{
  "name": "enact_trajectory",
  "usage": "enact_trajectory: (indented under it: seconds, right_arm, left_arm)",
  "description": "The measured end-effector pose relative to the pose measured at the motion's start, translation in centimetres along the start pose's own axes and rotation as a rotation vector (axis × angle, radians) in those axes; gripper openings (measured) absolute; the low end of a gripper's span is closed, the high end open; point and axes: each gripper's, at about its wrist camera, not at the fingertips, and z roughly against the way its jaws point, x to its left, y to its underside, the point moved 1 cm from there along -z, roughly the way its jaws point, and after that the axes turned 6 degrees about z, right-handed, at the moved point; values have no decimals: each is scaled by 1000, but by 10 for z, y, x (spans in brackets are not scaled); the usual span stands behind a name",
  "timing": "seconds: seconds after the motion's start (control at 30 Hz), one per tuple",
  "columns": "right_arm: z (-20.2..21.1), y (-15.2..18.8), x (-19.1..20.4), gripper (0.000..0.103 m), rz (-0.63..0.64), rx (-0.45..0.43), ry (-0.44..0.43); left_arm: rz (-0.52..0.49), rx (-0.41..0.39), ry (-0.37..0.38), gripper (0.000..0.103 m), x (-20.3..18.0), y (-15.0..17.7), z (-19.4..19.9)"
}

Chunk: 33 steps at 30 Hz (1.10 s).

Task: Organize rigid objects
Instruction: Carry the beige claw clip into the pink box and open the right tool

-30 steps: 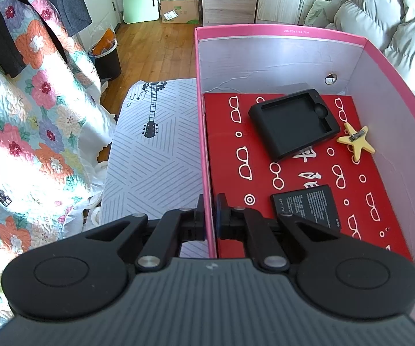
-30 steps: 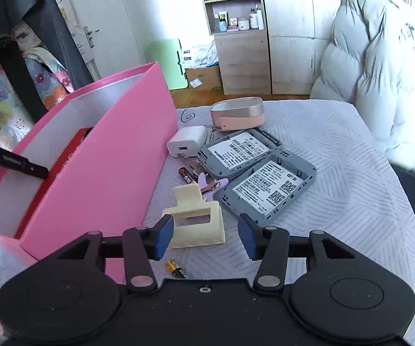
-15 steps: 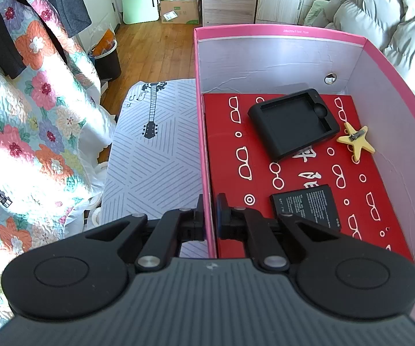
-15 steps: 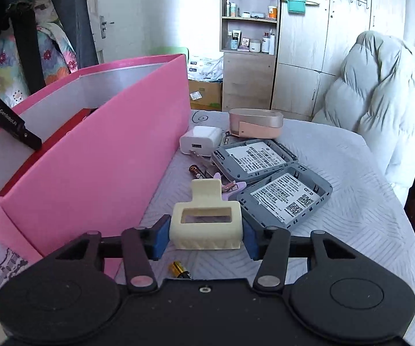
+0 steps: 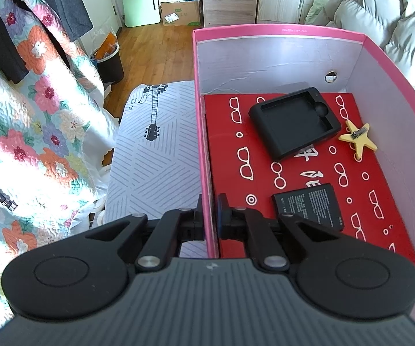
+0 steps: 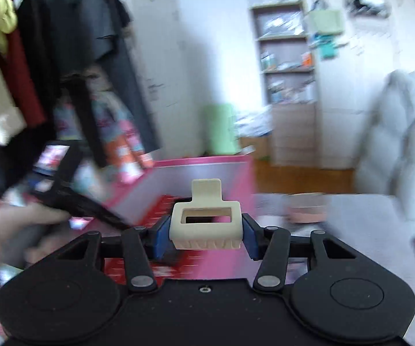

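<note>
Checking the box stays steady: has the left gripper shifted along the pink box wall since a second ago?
No. The left gripper stays clamped on the pink box wall, beside the same battery.

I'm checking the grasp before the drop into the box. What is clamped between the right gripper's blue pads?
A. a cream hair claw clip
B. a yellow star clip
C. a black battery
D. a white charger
A: the right gripper has its pads pressed on both ends of the cream hair claw clip, raised in front of the pink box.

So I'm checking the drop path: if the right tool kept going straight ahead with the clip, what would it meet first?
Probably the pink box: its open inside lies right beyond the cream hair clip, though blur hides the depth.
</note>
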Motion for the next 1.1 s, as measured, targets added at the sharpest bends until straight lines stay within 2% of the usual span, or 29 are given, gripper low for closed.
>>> enact_trajectory:
  seconds: [0.2,0.33,0.47,0.6,0.67,0.73,0.8,0.87,0.9,1.0,1.1]
  right_arm:
    - [-57,-17,25,56,191,122,15]
    - [-81,-25,27,57,226,203,20]
    - [-90,-33,23,61,211,205,21]
    - [-67,-34,18,61,157,110,8]
    - [-48,-31,16,62,131,41,-32]
    - [-26,-30,11,68,165,6,-88]
    - [-11,-32,6,74,187,-4,-72]
    - [5,-30,-3,90,193,-12,-46]
    - [12,-28,-7,94,202,-18,-34]
    - [24,-24,-16,96,276,-32,-11]
    - [33,-17,-27,100,293,-58,67]
  left_arm:
    - [0,-5,-7,5,0,0,0]
    - [-18,-12,-26,5,-3,1,0]
    - [-12,-11,-24,5,-2,0,1]
    - [-8,-6,-8,5,-1,0,0]
    - [-2,-7,-5,5,-1,-1,0]
    - [-7,-6,-6,5,0,-2,-1]
    - [-10,-4,-7,5,0,-1,-1]
    - [-19,-5,-12,5,-2,1,0]
    - [-21,-5,-14,5,-2,1,0]
    - [-19,-10,-5,6,-2,2,1]
    - [-2,-9,9,6,1,0,1]
